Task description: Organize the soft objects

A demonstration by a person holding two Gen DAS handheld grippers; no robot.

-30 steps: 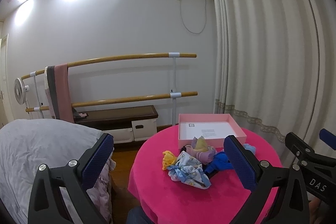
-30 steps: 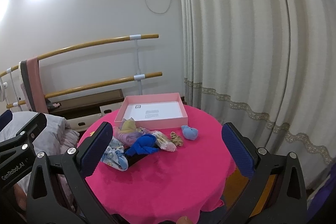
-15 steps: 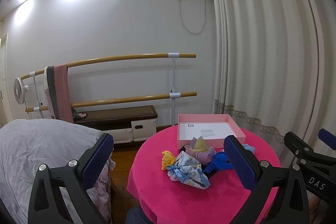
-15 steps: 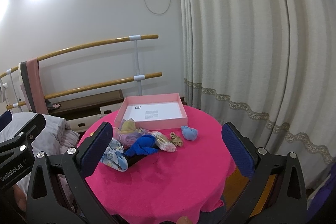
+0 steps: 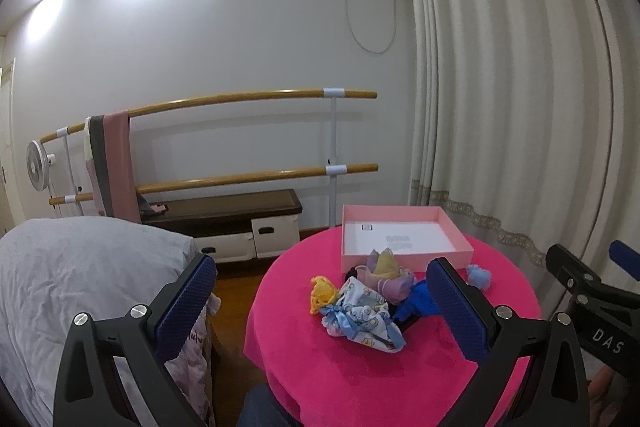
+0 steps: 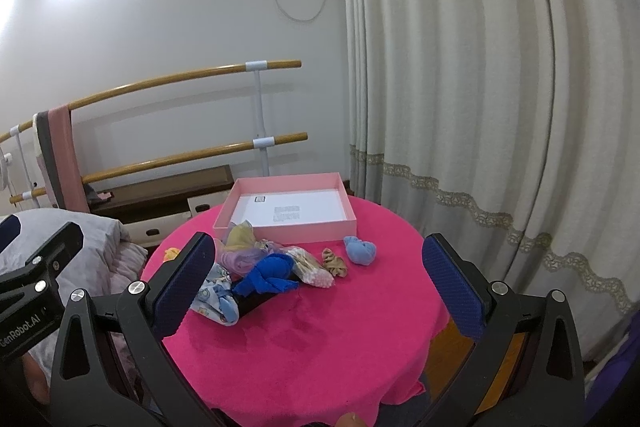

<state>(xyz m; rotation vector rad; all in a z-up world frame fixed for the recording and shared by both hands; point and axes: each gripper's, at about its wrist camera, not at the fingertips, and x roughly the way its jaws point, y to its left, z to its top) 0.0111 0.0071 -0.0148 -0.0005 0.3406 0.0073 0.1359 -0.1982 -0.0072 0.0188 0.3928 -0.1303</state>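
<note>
**Little moved; sorting not yet begun**

Over the last second both views barely shifted. The left gripper [image 5: 320,301] and right gripper [image 6: 318,277] stayed spread wide, empty. The soft pile [image 6: 256,269] lay untouched at the pink box's [image 6: 280,229] 7 o'clock.

Black item [image 6: 256,301]: mostly buried under the cloth pile [image 6: 256,267], unidentifiable. Box label [image 6: 286,213]: print too blurred to read.

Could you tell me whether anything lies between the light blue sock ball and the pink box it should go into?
Nothing visible does. The light blue ball sits alone on the cloth, just in front of the box near wall. The pile lies to its left, and the box is open-topped and holds nothing.
</note>
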